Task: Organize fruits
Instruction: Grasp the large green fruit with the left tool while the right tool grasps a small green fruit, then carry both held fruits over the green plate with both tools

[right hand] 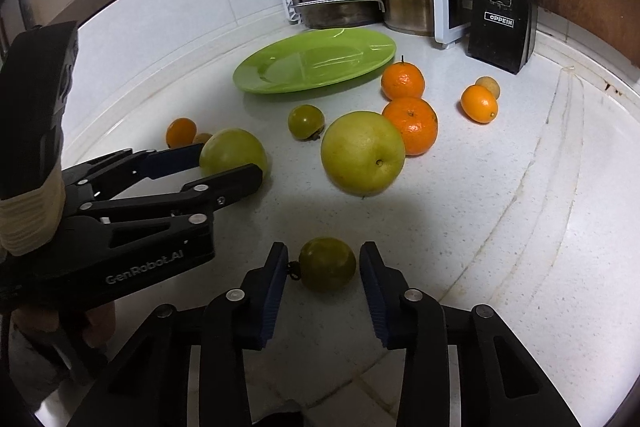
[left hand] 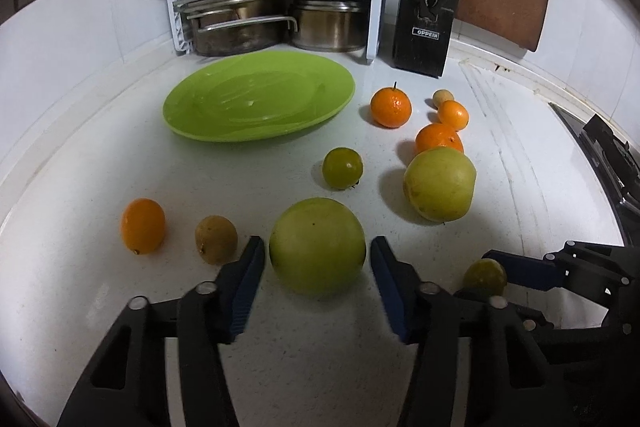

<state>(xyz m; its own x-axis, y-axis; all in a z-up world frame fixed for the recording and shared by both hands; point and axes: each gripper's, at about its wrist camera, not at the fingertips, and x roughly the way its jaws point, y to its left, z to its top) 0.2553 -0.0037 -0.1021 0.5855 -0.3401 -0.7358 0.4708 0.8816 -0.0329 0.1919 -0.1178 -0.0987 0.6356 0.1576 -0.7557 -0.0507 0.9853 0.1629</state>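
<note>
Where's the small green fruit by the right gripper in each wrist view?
Left wrist: small green fruit at lower right, partly hidden behind the left gripper's finger.
Right wrist: lower centre, between the right gripper pads, gaps both sides.
Shared landmark: green plate.

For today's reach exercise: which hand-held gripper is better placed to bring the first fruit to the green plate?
Probably the left hand-held gripper: it brackets the big green fruit, nearer the green plate. The right hand-held gripper brackets a small green fruit farther away.
</note>
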